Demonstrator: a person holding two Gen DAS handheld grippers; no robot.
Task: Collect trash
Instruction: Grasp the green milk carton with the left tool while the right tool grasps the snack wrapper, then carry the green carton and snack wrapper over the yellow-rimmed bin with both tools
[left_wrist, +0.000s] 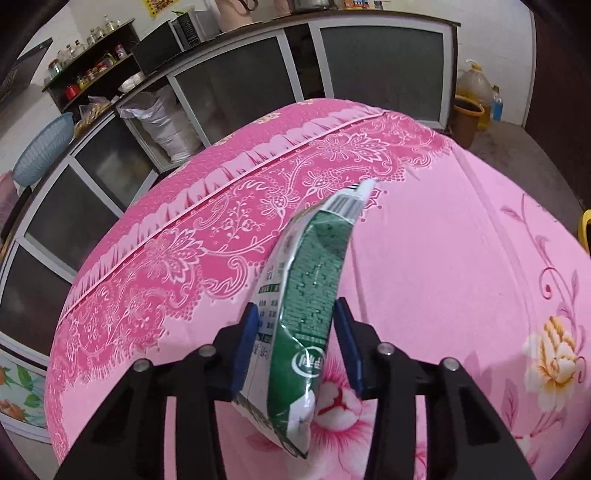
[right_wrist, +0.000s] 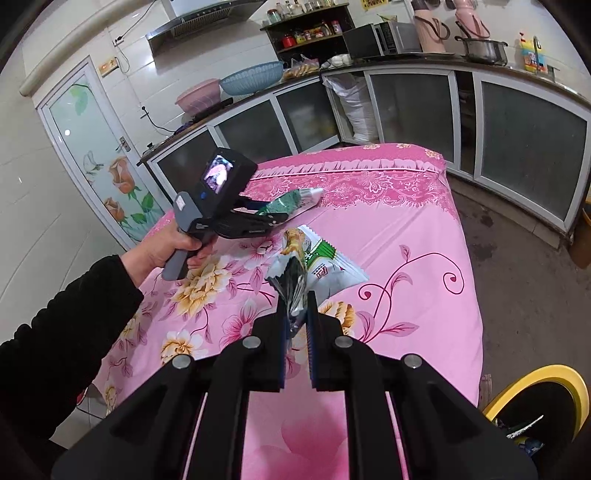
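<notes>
Fingers on the left gripper (left_wrist: 295, 347) sit on both sides of the green wrapper (left_wrist: 310, 295) and look clamped on it; its long axis runs out toward 12 o'clock over the pink tablecloth (left_wrist: 461, 258). Right gripper (right_wrist: 297, 325) is pinched shut on the 2nd wrapper (right_wrist: 317, 258), lifted off the cloth. Yellow bin (right_wrist: 546, 373) sits at 4 o'clock of the right hand, so I'd say that one dumps first.

Home kitchen, range hood (right_wrist: 207, 16), microwave (right_wrist: 384, 38), spice shelf (right_wrist: 310, 33), glass-fronted counter cabinets (right_wrist: 410, 107), pot (right_wrist: 482, 50)
</notes>
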